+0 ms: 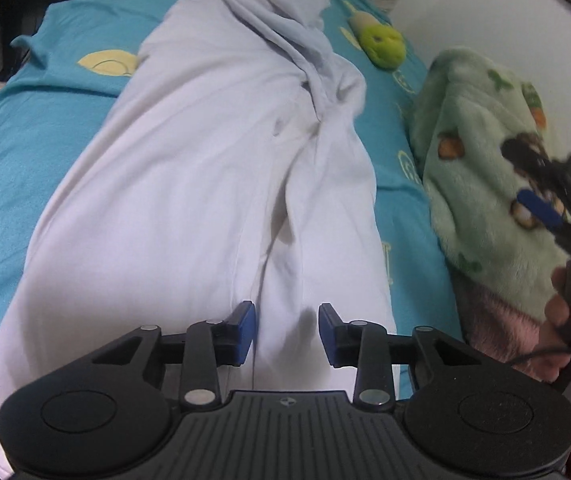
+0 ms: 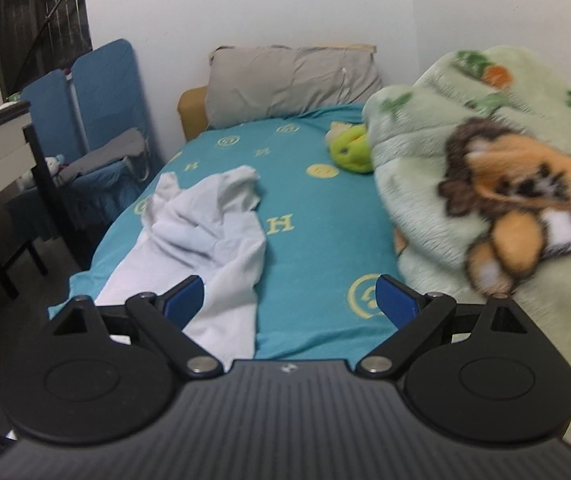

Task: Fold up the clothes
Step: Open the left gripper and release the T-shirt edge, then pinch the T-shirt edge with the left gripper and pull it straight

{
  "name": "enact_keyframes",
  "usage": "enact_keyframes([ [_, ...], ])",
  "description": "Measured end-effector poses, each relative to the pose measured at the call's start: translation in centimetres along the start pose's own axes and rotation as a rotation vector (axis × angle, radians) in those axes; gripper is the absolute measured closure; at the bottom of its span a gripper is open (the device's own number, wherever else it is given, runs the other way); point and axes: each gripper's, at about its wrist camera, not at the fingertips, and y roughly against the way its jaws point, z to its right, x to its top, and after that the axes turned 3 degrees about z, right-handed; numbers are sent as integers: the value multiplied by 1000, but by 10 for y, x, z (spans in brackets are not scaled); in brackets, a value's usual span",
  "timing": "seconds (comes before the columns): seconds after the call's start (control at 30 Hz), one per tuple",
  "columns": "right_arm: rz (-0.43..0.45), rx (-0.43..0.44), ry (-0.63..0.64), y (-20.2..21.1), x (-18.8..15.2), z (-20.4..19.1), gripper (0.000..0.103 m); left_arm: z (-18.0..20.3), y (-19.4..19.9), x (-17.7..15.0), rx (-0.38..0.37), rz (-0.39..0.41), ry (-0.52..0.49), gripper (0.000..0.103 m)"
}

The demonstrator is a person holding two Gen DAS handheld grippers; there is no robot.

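The right gripper (image 2: 287, 300), black with blue pads, has its jaws spread wide with nothing between them, above the near end of a bed covered in a turquoise sheet printed with pale yellow symbols (image 2: 317, 216). A crumpled white cotton garment (image 2: 213, 236) lies lengthwise on the left part of the sheet, its near end passing behind the left finger. A fluffy pale green blanket with a brown-and-orange cartoon lion (image 2: 485, 208) is heaped along the right side. A small lime-green plush toy (image 2: 351, 152) rests just beside the blanket's far edge. A grey pillow (image 2: 289, 80) leans at the head against the white wall.
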Motion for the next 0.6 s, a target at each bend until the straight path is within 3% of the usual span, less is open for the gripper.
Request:
enact_keyframes([
  [0.07,-11,16,-6,-3,-2,-1,9,6,-1,-6,15,-21,-51,93],
  [0.2,-37,36,-10,-8,-8,-4,9,22,14,-17,15,14,-123,101],
  [0.23,-47,44,-11,-8,-10,-5,9,22,22,-16,-38,20,-73,101],
  [0.3,-64,65,-17,-8,-12,-5,9,8,36,-18,-190,-12,136,101],
  [0.33,-73,75,-20,-8,-14,-5,9,7,43,-20,-188,-16,164,101],
  [0.5,-197,146,-38,-15,-24,-8,9,8,38,-45,60,-55,77,101],
  [0.6,-288,163,-18,-20,-36,-15,9,4,42,-41,26,-44,92,97],
])
